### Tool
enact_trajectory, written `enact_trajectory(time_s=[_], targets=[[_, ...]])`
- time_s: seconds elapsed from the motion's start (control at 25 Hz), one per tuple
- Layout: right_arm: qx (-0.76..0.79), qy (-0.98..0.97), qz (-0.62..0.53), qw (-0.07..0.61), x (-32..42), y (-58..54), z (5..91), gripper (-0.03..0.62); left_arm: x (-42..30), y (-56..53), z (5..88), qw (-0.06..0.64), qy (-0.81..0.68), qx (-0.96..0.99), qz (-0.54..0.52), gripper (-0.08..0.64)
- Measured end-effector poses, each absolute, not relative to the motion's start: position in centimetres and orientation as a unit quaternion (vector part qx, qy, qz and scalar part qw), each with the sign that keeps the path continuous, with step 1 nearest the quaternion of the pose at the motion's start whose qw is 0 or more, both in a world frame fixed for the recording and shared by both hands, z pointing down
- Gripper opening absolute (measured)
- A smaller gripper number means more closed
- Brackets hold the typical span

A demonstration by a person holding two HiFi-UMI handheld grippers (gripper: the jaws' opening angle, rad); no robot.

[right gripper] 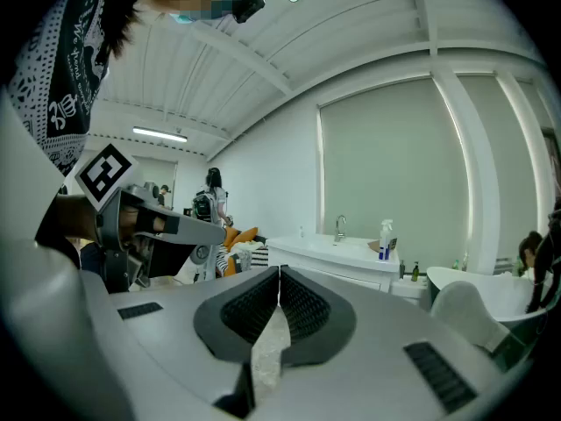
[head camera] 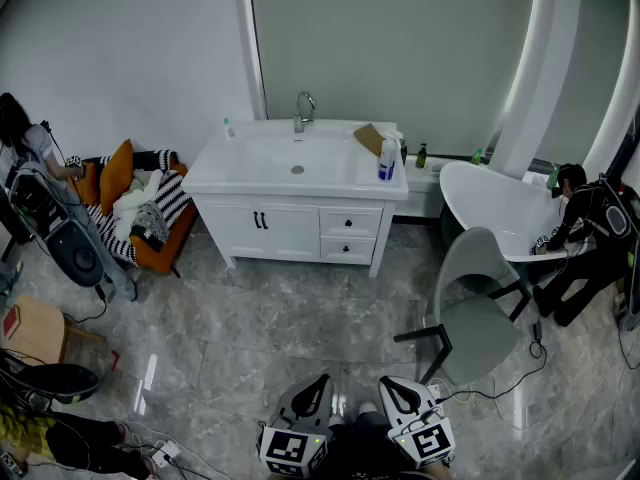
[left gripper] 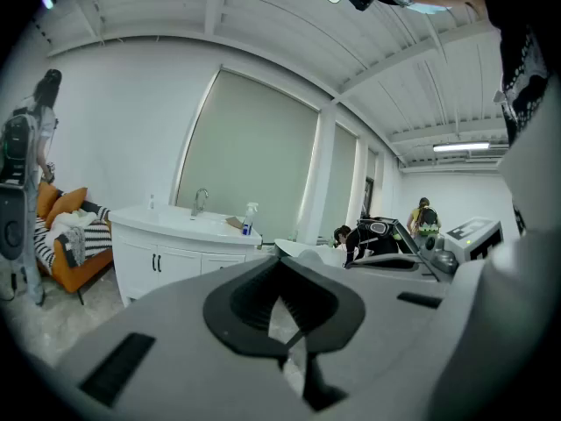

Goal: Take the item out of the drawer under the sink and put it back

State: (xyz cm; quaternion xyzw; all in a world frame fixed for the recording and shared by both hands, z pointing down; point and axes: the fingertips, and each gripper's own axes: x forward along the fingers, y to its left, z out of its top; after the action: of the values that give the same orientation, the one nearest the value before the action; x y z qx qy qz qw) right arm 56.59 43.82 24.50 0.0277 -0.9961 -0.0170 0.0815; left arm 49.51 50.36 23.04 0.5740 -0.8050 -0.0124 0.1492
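Far left: person [head camera: 28, 146] by the orange sofa [head camera: 118, 176], with loose cables [head camera: 95, 430] on the floor bottom left. They're off our path, but a sidestep left could snag them.

Left tool [head camera: 317, 384]: jaws together, nothing in them.

Sink cabinet [head camera: 290, 230] is well ahead. The two drawers [head camera: 350, 222] on its right side are closed, so the item is hidden inside.
- Risk one: can't tell which drawer holds it, so a wrong pull is likely.
- Risk two: both tools are closed and need opening before a knob fits. Open late and they just bump the drawer front.
- Risk three: spray bottle [head camera: 387, 160] sits at the desk [head camera: 225, 165] edge right above the drawers. A high approach could tip it.

Right tool [head camera: 396, 388]: jaws pressed together, empty.

Grey chair [head camera: 478, 303] and a floor cable [head camera: 505, 386] beside it sit right of the walk-in line, a trip or snag hazard. Bathtub [head camera: 495, 208] and a second person [head camera: 585, 230] are far right.

Writing: none readable. Only square markers [head camera: 428, 442] on the tool cubes, and the bottle label is too small.
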Motion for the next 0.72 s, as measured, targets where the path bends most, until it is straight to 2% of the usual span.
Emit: enact_trajectory(time_s=[0.52, 0.72], targets=[[0.009, -0.996, -0.021, 0.088, 55.6, 45.2, 24.6, 0.018, 48.9, 50.6, 22.4, 0.144, -0.809, 0.57, -0.022, 0.0], [0.002, -0.997, -0.002, 0.082, 55.5, 44.8, 24.9, 0.018, 48.2, 50.6, 23.5, 0.163, -0.814, 0.557, -0.015, 0.0]])
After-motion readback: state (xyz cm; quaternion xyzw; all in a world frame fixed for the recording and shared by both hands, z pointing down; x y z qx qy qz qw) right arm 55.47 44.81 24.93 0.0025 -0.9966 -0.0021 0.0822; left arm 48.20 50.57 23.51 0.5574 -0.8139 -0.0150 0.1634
